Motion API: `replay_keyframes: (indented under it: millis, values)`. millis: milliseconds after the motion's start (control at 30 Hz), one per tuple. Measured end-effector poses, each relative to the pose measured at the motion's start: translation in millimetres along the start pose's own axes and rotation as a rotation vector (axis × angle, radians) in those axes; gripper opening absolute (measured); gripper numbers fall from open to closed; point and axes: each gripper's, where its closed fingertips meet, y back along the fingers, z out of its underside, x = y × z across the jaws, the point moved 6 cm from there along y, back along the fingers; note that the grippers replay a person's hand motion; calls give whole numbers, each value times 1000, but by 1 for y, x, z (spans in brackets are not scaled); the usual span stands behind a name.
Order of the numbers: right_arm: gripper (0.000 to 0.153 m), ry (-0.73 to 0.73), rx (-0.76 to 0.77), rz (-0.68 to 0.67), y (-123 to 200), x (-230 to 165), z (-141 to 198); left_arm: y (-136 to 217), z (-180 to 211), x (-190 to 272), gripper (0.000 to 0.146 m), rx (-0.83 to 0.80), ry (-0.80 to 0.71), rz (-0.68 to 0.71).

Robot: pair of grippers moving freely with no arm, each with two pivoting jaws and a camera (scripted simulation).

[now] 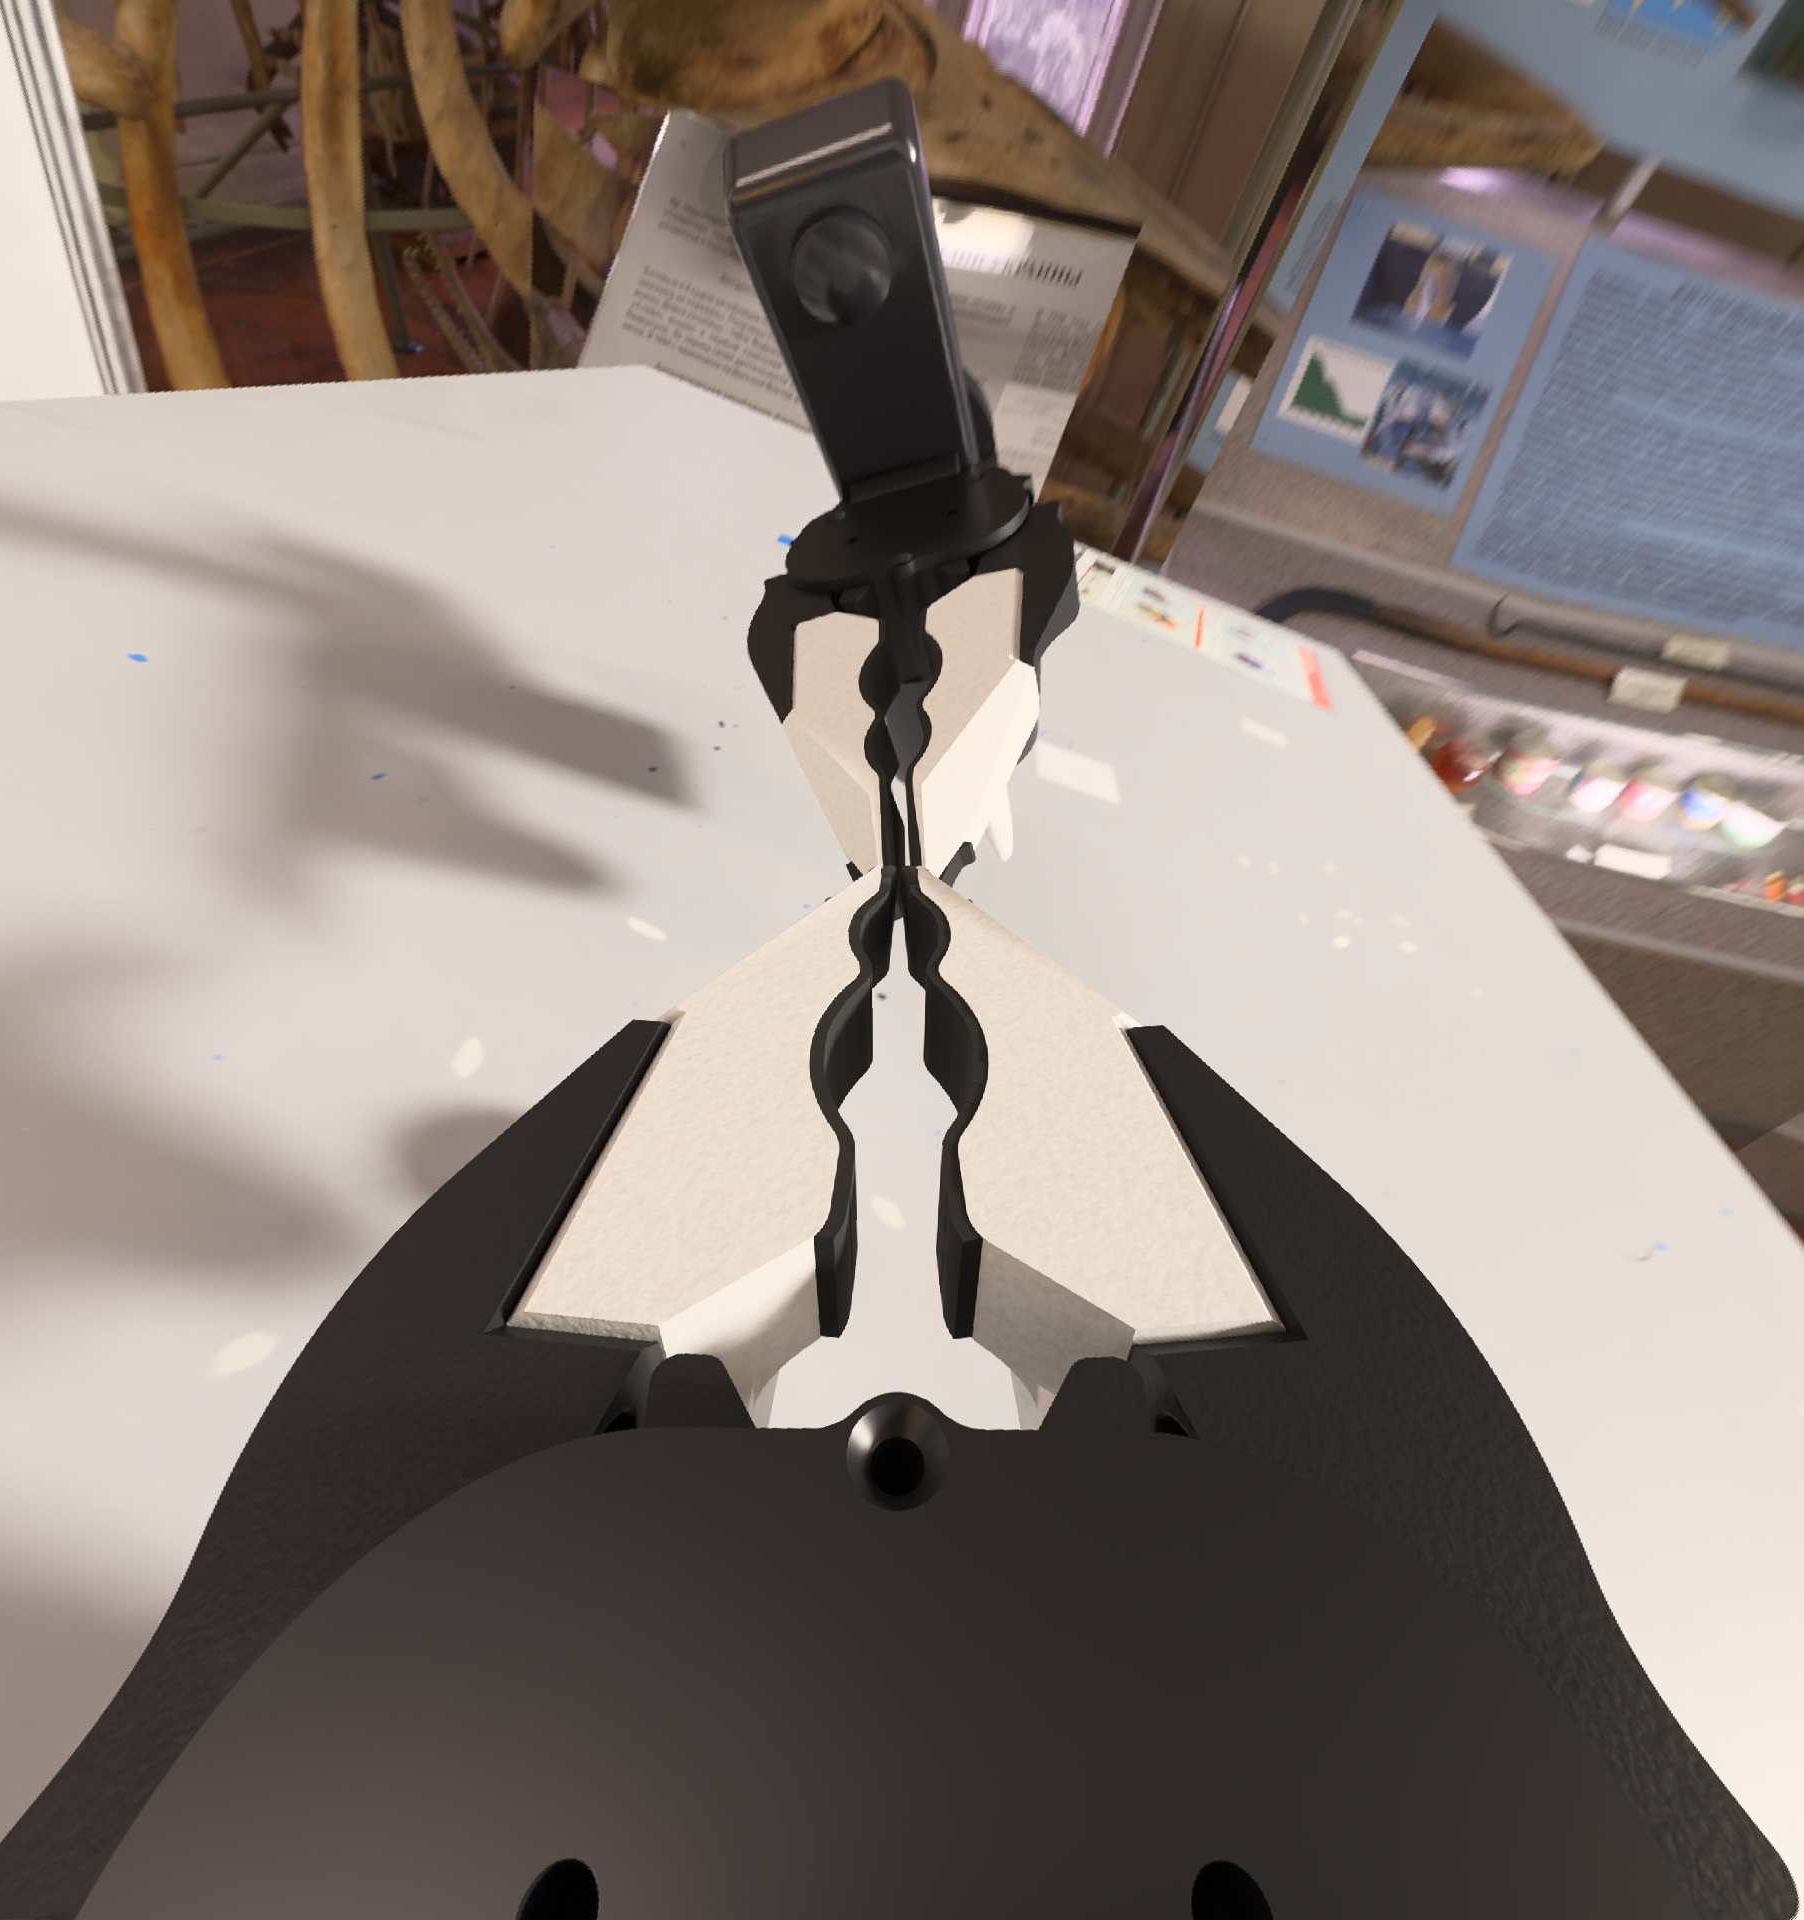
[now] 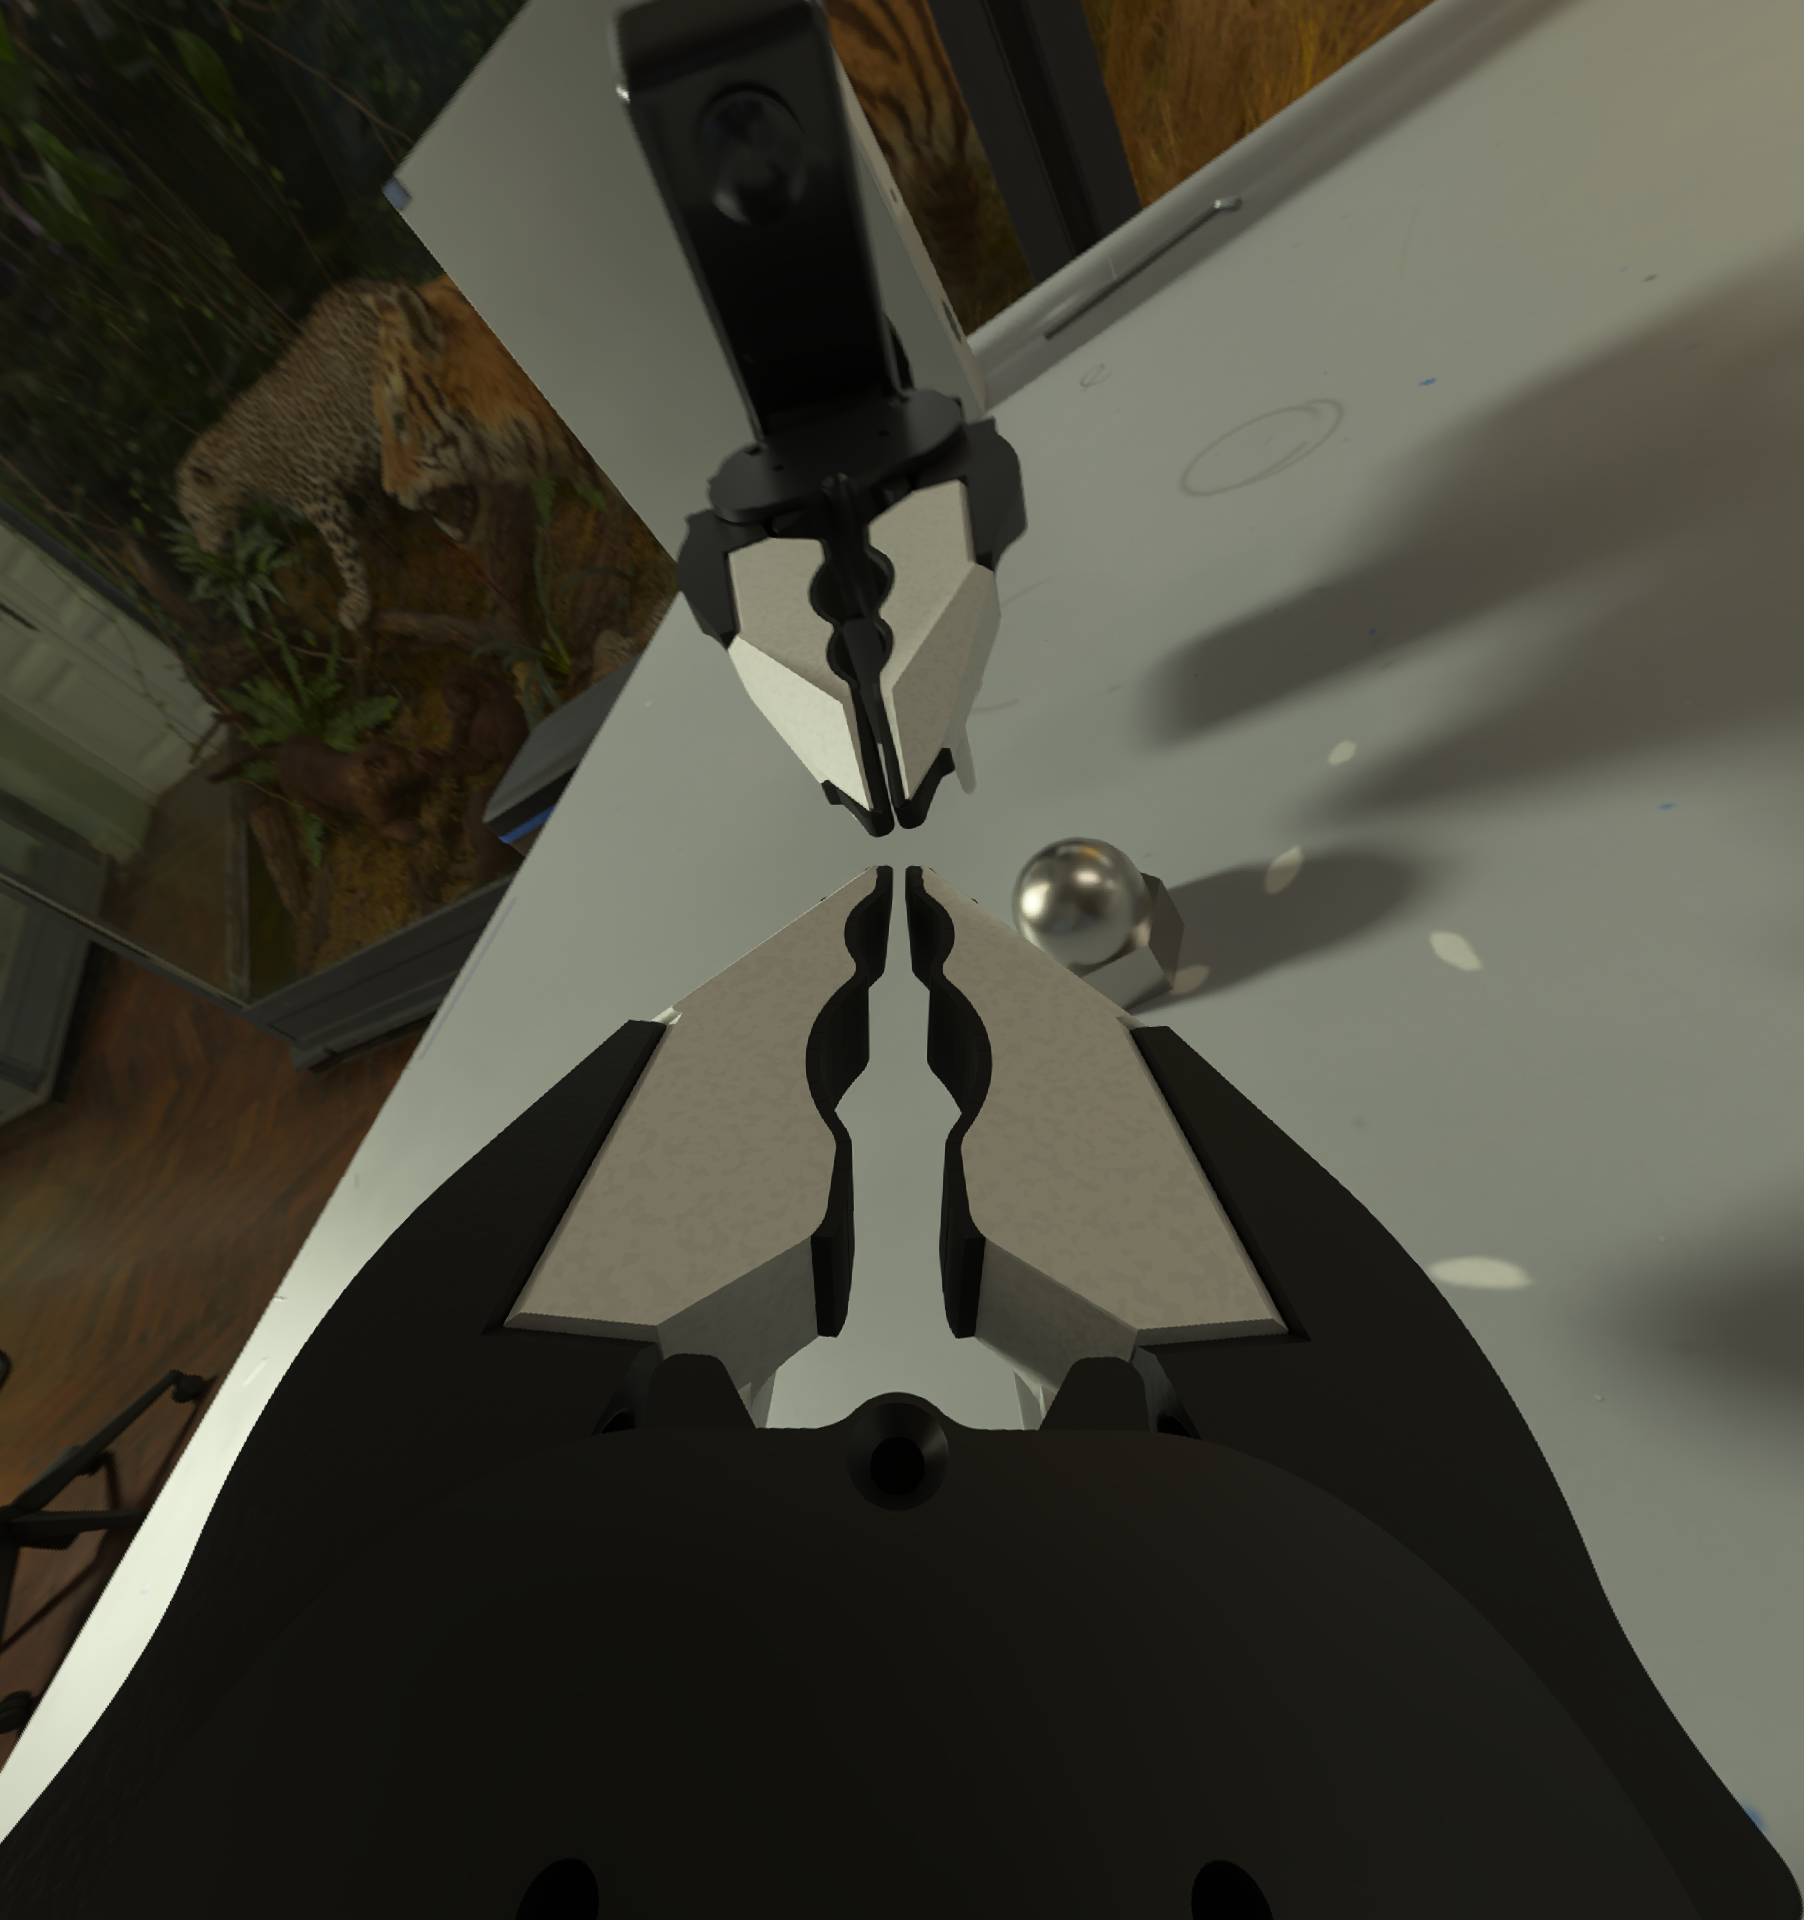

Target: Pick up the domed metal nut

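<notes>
The domed metal nut, a shiny dome on a hexagonal base, stands upright on the white table, just right of my right gripper's tips. My right gripper is shut and empty, a little above the table. My left gripper faces it tip to tip, also shut and empty, with a small gap between the two. In the left wrist view my left gripper meets the right gripper the same way over the table. The nut does not show in that view.
The table's edge runs diagonally left of the grippers, with wooden floor below. A dark flat object lies at that edge. In the left wrist view the table's right edge drops off, and coloured papers lie at the far corner.
</notes>
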Motion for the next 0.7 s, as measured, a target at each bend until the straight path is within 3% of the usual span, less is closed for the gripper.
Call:
replay_keyframes:
  millis: [233,533,700]
  values:
    - [1,40,12,11,0,-1,-1,3,-6,7,0,-14,-114,-54]
    - [0,56,16,33,2,1,-2,6,-8,-3,0,7,-53,-90]
    - [4,82,-44,165,-1,9,1,19,-11,-37,1,6,28,-253]
